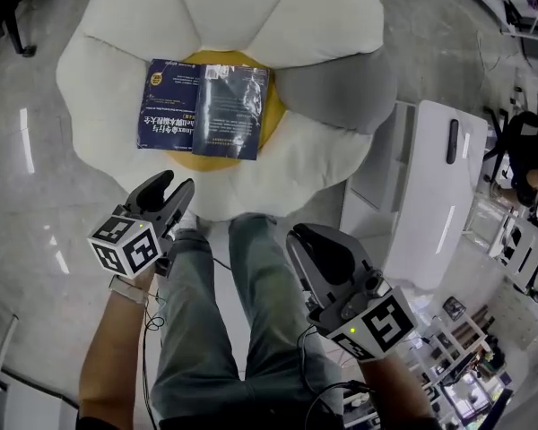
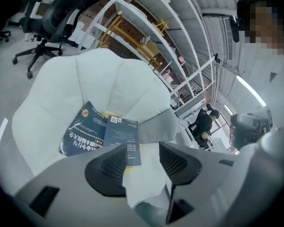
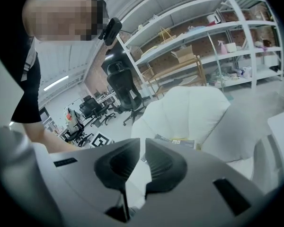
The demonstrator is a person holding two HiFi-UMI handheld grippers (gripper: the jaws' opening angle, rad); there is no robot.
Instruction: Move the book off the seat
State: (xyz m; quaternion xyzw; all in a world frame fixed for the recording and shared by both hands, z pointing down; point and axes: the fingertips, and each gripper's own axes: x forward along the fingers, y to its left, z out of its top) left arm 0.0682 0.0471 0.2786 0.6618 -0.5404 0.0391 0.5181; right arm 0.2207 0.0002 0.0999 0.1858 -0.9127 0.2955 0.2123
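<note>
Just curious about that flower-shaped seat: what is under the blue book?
The book lies open, cover up, on the seat's yellow centre, which peeks out along its top, right and lower edges. Anything directly beneath the book is covered.

grey left gripper (image 1: 179, 183) and right gripper (image 1: 298, 235), black-white marker cubes (image 1: 125, 243) (image 1: 381, 325); grey-green trousers (image 1: 197, 330).

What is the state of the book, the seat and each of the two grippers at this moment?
book, open, lying covers up on the seat's yellow centre, untouched.
seat, bears the book.
left gripper, fingers apart, holding nothing, short of the book.
right gripper, fingers together, holding nothing.
</note>
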